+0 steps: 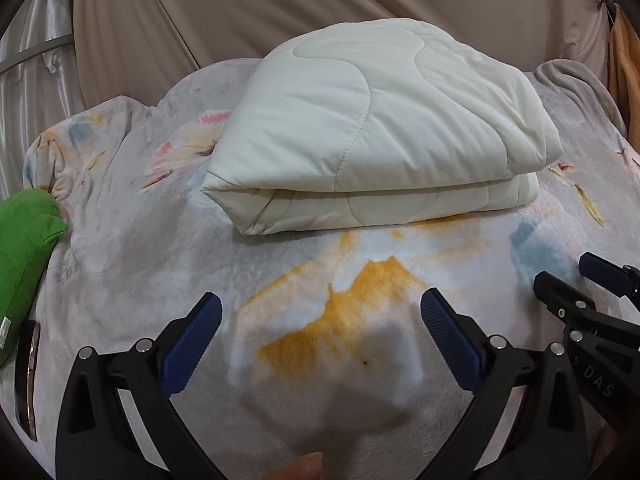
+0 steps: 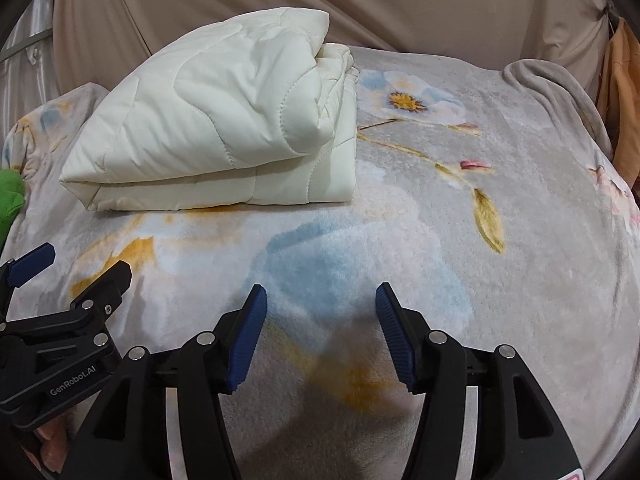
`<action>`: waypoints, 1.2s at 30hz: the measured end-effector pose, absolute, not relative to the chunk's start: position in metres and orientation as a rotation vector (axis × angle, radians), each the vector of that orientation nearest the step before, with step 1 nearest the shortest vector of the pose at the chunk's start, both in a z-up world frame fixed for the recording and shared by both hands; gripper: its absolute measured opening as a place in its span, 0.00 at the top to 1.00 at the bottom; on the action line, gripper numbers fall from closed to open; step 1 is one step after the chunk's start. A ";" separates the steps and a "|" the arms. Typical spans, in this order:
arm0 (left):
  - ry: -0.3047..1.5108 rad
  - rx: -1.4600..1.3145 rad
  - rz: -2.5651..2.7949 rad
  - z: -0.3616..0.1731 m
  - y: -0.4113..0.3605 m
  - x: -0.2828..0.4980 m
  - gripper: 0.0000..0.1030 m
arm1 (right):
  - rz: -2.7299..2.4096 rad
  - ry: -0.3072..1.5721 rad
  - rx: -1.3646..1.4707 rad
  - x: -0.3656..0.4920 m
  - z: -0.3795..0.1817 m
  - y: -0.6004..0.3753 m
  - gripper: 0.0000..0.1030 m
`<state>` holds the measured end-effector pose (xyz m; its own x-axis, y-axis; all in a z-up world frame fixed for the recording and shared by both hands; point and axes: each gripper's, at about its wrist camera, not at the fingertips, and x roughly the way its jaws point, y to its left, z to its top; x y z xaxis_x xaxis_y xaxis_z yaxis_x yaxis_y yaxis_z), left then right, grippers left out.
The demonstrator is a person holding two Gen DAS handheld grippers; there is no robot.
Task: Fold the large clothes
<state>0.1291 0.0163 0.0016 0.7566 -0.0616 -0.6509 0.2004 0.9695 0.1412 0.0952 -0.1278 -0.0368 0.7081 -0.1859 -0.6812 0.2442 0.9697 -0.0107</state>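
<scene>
Cream quilt folded, lying far-centre on floral blanket of bed, left hand-held gripper wide open, holding nothing, marked "GenRobot.AI", right hand-held gripper wide open, empty, "DAS" legible on its side, green cushion at left edge.

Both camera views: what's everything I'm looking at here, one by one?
quilt: one, cream, folded into a thick bundle, lying on the blanket
blanket: one, grey plush with floral print, spread under everything
cushion: one, green, at the blanket's left edge
backdrop cloth: one, beige, hanging behind
orange cloth: one, hanging at far right
left gripper: one, black with blue pads, open, holding nothing
right gripper: one, black with blue pads, open, holding nothing
</scene>
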 end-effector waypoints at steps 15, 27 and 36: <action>0.693 0.211 -0.127 -0.001 0.016 0.130 0.05 | -0.225 0.752 0.070 0.097 -0.039 -0.121 0.44; 0.683 0.207 -0.127 0.000 0.017 0.128 0.06 | -0.247 0.759 0.074 0.100 -0.042 -0.122 0.43; 0.661 0.199 -0.124 0.002 0.017 0.126 0.06 | -0.274 0.739 0.059 0.097 -0.040 -0.119 0.43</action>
<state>0.1262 0.0167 0.0019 0.7832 -0.0506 -0.6197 0.1768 0.9737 0.1439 0.0965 -0.1187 -0.0401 0.7049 -0.2260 -0.6724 0.2672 0.9627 -0.0434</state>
